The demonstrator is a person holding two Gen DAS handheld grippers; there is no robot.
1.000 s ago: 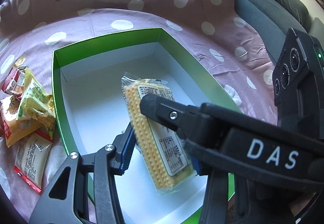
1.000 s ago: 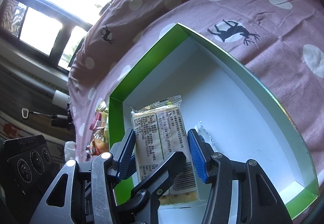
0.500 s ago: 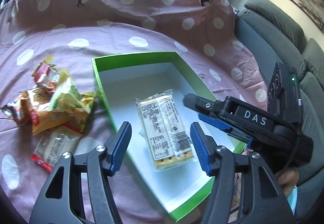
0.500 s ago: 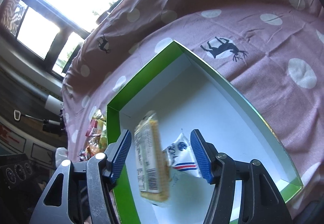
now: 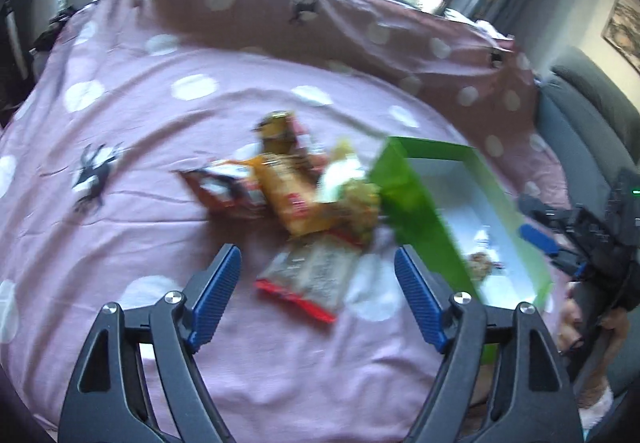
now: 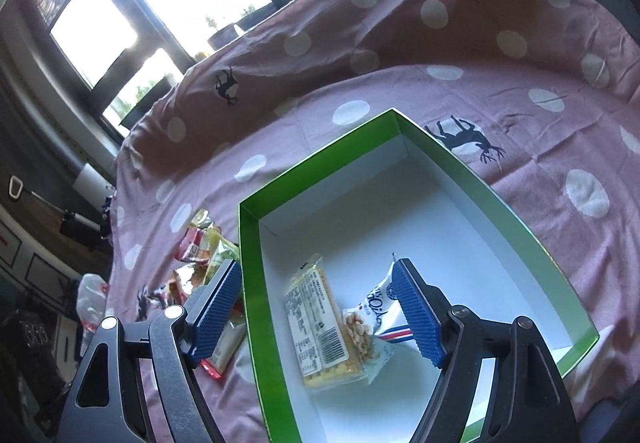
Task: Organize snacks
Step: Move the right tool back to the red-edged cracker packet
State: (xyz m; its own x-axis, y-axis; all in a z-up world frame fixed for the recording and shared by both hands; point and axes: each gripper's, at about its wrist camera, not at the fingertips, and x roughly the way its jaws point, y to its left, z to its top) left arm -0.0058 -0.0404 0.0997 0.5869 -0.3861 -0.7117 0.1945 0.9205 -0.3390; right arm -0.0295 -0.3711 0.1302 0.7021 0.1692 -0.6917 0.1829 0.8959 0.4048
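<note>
Two snacks already lie in the green box: the cracker pack and a white peanut packet touching it, both in the lower middle of the right wrist view. The rest is undone: we see a loose pile of snack packets on the pink spotted cloth at the centre of the left wrist view, just left of the box wall, with a red-edged packet nearest us.

Our left gripper has its jaws opening and holds nothing; the red-edged packet sits beyond the tips, untouched. Our right gripper also has its jaws opening and empty, above the two boxed snacks.

A second ago both grippers were at the cracker pack over the box; it has since dropped flat inside, and the left view has swung from the box to the pile.
</note>
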